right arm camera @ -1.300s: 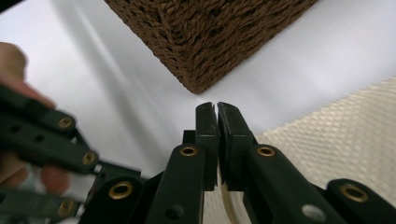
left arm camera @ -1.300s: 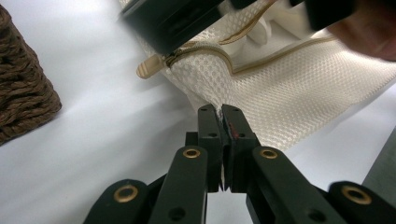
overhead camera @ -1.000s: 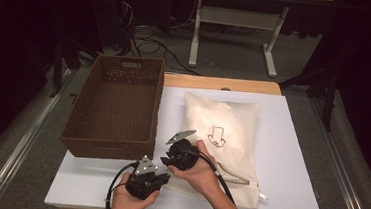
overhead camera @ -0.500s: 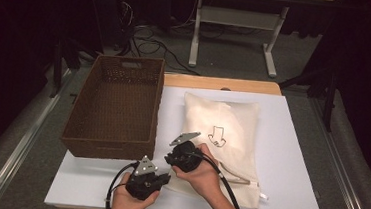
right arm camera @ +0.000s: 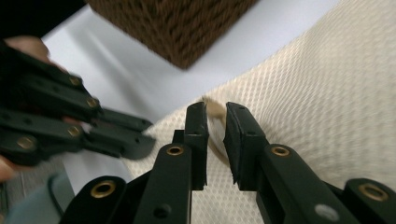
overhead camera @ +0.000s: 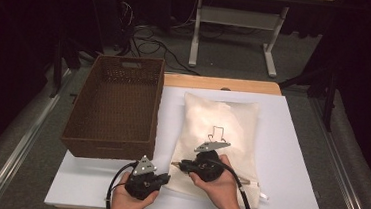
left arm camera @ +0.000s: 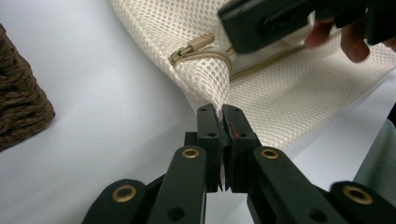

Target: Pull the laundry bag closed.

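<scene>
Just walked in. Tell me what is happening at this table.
A person works a cream mesh bag lying on the white table with a hand-held gripper in each hand. The left gripper is shut on the bag's near corner, beside the zipper pull. The right gripper sits just above it with its fingers slightly apart around what looks like the zipper tab, not yet clamped. A brown wicker basket stands to the left.

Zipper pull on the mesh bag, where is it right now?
In the left gripper view, the zipper pull sits at the mesh bag's near corner, just beyond the left tongs, below the right tongs.
</scene>
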Available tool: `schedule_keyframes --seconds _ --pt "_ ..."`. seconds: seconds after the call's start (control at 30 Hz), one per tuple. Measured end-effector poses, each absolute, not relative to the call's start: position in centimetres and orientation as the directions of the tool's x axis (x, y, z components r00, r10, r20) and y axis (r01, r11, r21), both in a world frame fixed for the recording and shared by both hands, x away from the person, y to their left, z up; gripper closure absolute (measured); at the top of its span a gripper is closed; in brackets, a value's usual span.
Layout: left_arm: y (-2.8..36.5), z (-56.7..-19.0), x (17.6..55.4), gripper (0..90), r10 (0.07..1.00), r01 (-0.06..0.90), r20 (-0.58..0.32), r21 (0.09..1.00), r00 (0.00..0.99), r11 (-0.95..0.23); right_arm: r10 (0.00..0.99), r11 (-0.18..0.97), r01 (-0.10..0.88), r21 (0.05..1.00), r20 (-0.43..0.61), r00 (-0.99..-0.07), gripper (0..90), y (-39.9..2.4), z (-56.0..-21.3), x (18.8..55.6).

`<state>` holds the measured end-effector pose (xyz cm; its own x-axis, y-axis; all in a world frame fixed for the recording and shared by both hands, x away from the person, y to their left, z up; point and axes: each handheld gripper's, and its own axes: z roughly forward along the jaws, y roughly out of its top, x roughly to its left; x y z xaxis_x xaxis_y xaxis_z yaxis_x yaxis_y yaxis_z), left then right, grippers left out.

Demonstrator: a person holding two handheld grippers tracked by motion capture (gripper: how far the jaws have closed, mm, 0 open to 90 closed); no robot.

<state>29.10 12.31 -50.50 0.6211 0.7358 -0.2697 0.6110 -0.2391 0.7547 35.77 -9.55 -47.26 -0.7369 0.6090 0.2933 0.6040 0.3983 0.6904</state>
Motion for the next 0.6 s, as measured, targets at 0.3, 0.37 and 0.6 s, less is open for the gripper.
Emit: schedule_keyframes --seconds 0.3,0.37,0.6 --pt "12.3 -50.5 29.0 86.8 0.735 0.603 -0.252 0.756 0.629 -0.256 0.655 0.332 0.663 0.671 0.341 -0.674 71.5 -8.2 -46.2 37.1" --pt "12.2 -50.6 29.0 86.7 0.735 0.604 -0.253 0.754 0.629 -0.257 0.668 0.298 0.691 0.659 0.373 -0.643 67.5 -8.6 -46.6 37.4" --pt "12.0 -50.5 28.8 86.7 0.731 0.598 -0.238 0.751 0.640 -0.279 0.689 0.235 0.753 0.614 0.442 -0.575 68.5 -8.5 -47.0 37.3"
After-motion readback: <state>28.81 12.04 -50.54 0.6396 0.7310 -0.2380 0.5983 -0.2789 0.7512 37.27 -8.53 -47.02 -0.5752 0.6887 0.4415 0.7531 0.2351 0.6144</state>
